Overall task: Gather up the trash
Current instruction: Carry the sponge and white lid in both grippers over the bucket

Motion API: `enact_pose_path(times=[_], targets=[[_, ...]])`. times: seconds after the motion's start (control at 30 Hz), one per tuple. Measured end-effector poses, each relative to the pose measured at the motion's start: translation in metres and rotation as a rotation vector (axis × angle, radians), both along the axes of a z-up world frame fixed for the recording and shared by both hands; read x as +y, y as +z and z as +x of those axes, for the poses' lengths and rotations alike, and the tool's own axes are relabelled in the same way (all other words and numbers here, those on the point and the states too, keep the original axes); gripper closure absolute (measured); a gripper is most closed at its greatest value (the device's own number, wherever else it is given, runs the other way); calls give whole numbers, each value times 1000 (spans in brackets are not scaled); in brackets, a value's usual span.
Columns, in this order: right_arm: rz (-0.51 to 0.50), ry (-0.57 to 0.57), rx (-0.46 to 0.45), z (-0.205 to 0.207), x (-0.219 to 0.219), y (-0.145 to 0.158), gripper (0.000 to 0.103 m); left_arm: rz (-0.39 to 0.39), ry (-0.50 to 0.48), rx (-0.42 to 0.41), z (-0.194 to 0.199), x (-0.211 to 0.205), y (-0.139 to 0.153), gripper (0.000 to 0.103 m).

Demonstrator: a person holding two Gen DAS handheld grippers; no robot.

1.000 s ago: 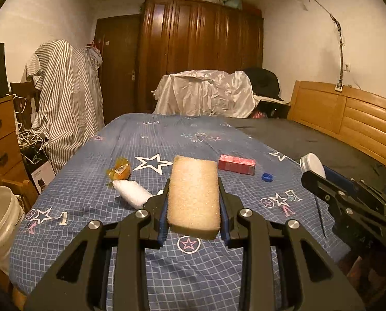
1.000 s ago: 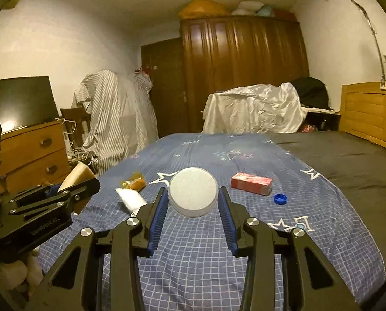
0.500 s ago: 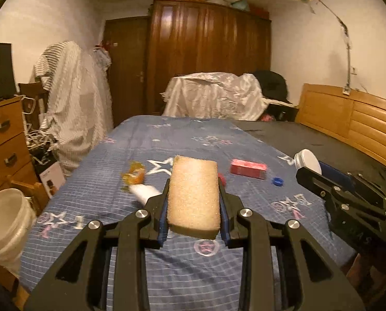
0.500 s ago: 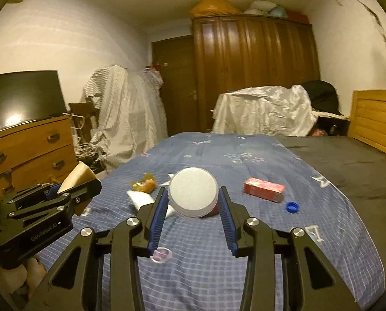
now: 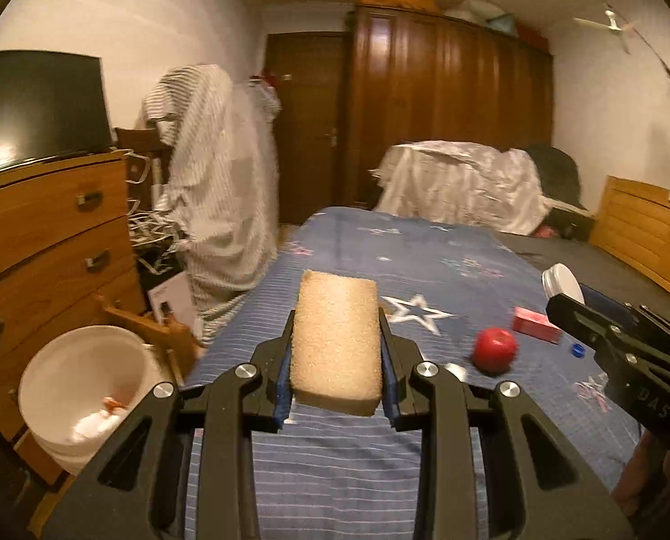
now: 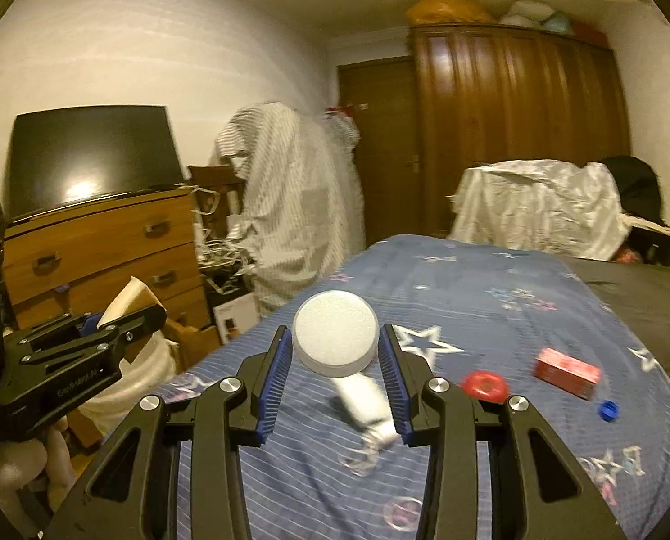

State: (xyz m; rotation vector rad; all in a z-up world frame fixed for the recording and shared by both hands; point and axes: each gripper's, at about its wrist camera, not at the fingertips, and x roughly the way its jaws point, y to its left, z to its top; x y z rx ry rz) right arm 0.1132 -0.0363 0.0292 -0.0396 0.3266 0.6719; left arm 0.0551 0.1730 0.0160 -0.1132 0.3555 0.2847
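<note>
My left gripper [image 5: 337, 351] is shut on a tan foam sponge [image 5: 337, 337], held above the blue star-print bed [image 5: 447, 265]. My right gripper [image 6: 335, 360] is shut on a white round foam disc [image 6: 335, 330]; it also shows at the right of the left wrist view [image 5: 562, 281]. A white bucket [image 5: 83, 382] with some scraps inside stands on the floor left of the bed. On the bed lie a red round object [image 5: 495, 348], a red box [image 5: 535, 324], a blue cap [image 5: 577, 351] and a white wrapper [image 6: 366, 405].
A wooden dresser [image 5: 42, 234] with a dark screen [image 5: 38, 103] on top stands at the left. A striped cloth [image 5: 213, 171] covers a chair. A dark wardrobe [image 5: 447, 112] is at the back, a wooden headboard [image 5: 641, 234] at the right.
Both grippers have swung left with their loads still held. The white bucket and dresser have come further into view. The red round object now shows on the bed.
</note>
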Motion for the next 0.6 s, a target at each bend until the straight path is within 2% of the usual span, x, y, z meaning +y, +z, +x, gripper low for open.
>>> enact_pose_path(times=[0.17, 0.37, 0.6], targets=[[-16, 104, 3, 1, 68, 18, 62, -8, 91, 3, -13, 50, 10, 74], [-74, 263, 32, 1, 169, 33, 62, -24, 188, 27, -28, 110, 17, 74], [-161, 400, 103, 2, 279, 38, 62, -72, 289, 84, -50, 181, 9, 74]])
